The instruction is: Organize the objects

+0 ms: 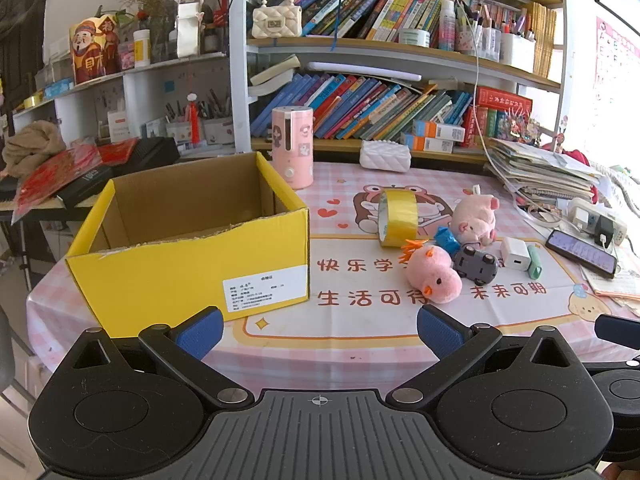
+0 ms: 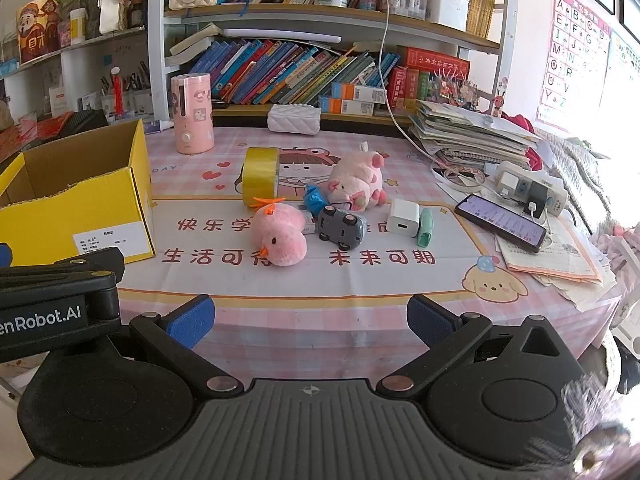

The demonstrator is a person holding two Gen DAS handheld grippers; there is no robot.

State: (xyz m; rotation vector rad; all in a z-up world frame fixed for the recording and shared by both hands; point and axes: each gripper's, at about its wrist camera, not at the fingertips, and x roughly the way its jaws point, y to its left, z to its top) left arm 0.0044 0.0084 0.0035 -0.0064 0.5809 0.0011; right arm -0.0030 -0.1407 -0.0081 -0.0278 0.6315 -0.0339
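Observation:
An open yellow cardboard box (image 1: pixel 188 272) (image 2: pixel 80 208) stands on the table's left side and looks empty. To its right lie a pink plush chick (image 1: pixel 434 276) (image 2: pixel 280 236), a pink plush pig (image 1: pixel 476 218) (image 2: pixel 358 184), a grey toy car (image 1: pixel 476 264) (image 2: pixel 340 228), a yellow tape roll (image 1: pixel 398 218) (image 2: pixel 260 176), a small blue toy (image 1: pixel 446 238) (image 2: pixel 314 198), a white charger (image 1: pixel 514 254) (image 2: pixel 402 223) and a green item (image 1: pixel 534 267) (image 2: pixel 425 227). My left gripper (image 1: pixel 320 332) and right gripper (image 2: pixel 310 320) are open and empty, at the table's near edge.
A pink humidifier (image 1: pixel 292 146) (image 2: pixel 192 112) and a white quilted case (image 1: pixel 385 156) (image 2: pixel 294 119) stand at the back. A phone (image 2: pixel 500 222), power strip (image 2: pixel 532 188) and stacked papers (image 2: pixel 468 132) crowd the right side. Bookshelves (image 1: pixel 380 92) line the back wall.

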